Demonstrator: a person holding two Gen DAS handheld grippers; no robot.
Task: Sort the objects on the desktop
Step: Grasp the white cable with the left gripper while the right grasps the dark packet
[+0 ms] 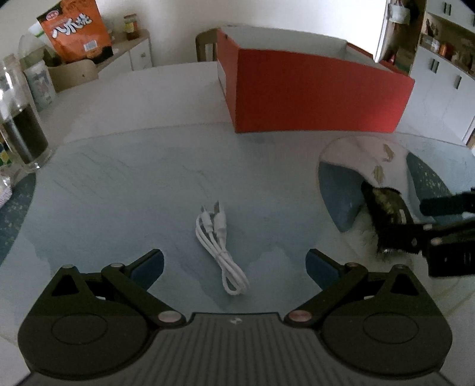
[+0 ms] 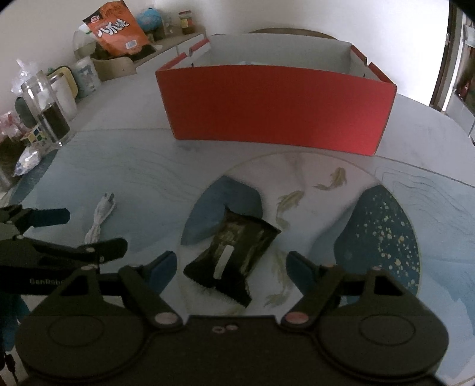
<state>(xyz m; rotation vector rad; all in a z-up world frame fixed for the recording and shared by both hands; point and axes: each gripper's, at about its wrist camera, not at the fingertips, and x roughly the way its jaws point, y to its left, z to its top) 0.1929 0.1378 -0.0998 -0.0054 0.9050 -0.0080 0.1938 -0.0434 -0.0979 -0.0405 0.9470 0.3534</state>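
A coiled white cable (image 1: 218, 246) lies on the table, just ahead of my open left gripper (image 1: 234, 265); it also shows in the right wrist view (image 2: 99, 221). A dark tissue pack (image 2: 230, 256) lies flat on the table between the open fingers of my right gripper (image 2: 231, 268), not gripped. The pack shows at the right of the left wrist view (image 1: 386, 213), beside the right gripper (image 1: 445, 225). An open red box (image 2: 276, 107) with a white inside stands behind both, also in the left wrist view (image 1: 314, 92).
A glass jar of dark contents (image 1: 20, 124) stands at the left table edge. An orange snack bag (image 2: 118, 28), cups and small packets crowd the far left. White cabinets (image 1: 445, 86) stand at the right. The left gripper (image 2: 44, 237) reaches in beside my right one.
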